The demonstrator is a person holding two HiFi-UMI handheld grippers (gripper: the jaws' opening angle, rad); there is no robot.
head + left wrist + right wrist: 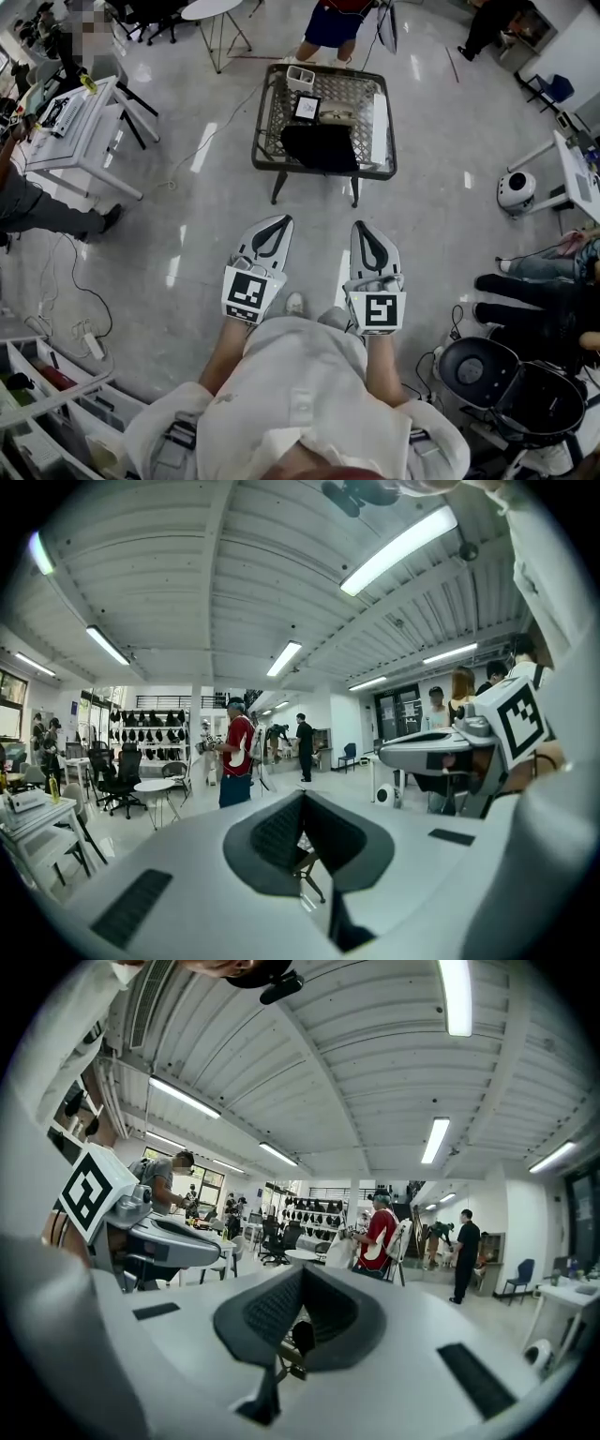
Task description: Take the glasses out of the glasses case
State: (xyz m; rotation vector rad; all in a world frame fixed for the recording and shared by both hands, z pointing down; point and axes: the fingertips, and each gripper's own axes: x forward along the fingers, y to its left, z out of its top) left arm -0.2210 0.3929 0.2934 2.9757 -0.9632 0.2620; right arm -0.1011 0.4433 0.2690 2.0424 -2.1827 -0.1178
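Note:
In the head view, a small metal mesh table (272,141) stands a few steps ahead on the shiny floor. On it lie a black mat (319,147), a pale oblong item (337,117) that may be the glasses case, a small framed card (307,107) and a white box (300,78). No glasses can be made out. My left gripper (279,223) and right gripper (364,228) are held side by side at waist height, short of the table, both pointing at it. Each gripper view shows its jaws meeting with nothing between them: the left gripper (302,794) and the right gripper (302,1269).
A person in a red top (335,21) stands just beyond the table. A white desk (80,122) is at the left, with cables (66,272) on the floor. A white round device (517,190), seated people's legs (525,291) and black bins (525,384) are on the right.

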